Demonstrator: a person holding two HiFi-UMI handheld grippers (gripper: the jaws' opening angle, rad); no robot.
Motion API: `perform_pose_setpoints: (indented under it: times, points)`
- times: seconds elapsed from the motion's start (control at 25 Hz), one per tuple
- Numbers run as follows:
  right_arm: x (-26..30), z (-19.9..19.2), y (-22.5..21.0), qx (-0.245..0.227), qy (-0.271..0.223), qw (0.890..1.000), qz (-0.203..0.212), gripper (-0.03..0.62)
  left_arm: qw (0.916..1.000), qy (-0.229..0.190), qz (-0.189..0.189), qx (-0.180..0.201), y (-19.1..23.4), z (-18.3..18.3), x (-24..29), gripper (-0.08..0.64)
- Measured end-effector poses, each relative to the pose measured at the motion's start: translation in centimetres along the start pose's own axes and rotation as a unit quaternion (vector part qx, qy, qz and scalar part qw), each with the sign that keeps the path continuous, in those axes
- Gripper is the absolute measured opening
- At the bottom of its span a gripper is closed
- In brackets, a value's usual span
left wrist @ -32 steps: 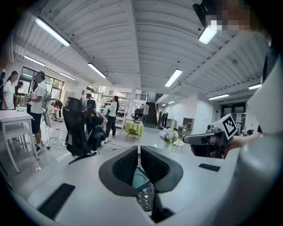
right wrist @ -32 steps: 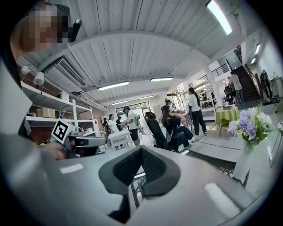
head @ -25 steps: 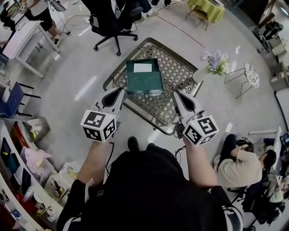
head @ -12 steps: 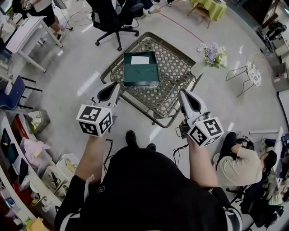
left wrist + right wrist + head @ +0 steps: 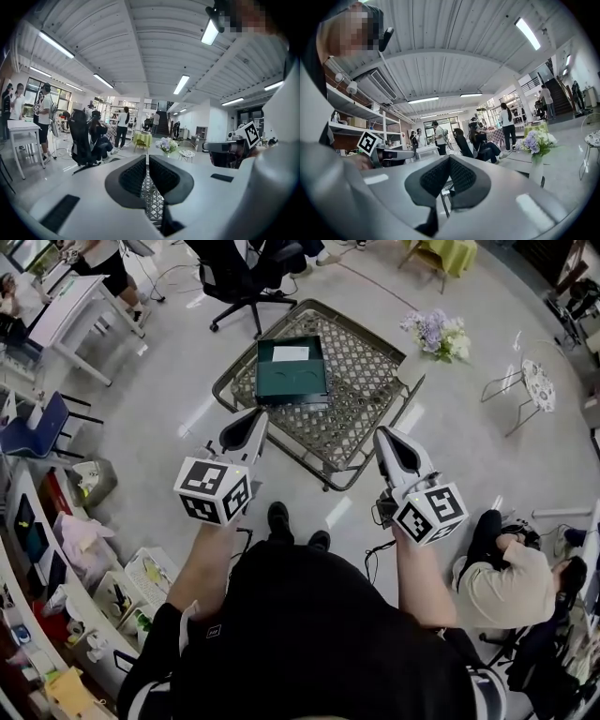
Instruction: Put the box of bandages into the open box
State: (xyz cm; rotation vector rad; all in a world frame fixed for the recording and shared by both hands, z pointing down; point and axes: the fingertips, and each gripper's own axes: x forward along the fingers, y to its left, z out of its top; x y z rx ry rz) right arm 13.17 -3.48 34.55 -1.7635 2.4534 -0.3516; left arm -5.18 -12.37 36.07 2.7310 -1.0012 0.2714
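Note:
A dark green box (image 5: 292, 376) with a white patch at its far end lies on the far left part of a low metal lattice table (image 5: 361, 399). I see no box of bandages in any view. My left gripper (image 5: 246, 427) hovers short of the table's near left edge, its jaws shut with nothing between them (image 5: 146, 161). My right gripper (image 5: 389, 442) hangs over the table's near right edge, likewise shut and empty (image 5: 450, 164). Both gripper views look out level across the room, over the table.
A black office chair (image 5: 246, 277) stands beyond the table. A vase of flowers (image 5: 436, 334) and a small round side table (image 5: 539, 385) are at the right. A person sits on the floor at lower right (image 5: 506, 582). Shelves (image 5: 56, 549) line the left.
The table and green box have drifted up and away in the head view. Both grippers stay shut and empty, the left one shifted slightly right.

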Motion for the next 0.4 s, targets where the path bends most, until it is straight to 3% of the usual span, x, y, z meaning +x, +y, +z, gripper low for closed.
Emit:
perform_pose_setpoints:
  times: [0.4]
  points:
    - [-1.5,0.5,0.0,0.007,-0.011,1.0,0.012,0.008,1.0,0.0,0.006,0.005,-1.4,0.2,-0.1,0.026]
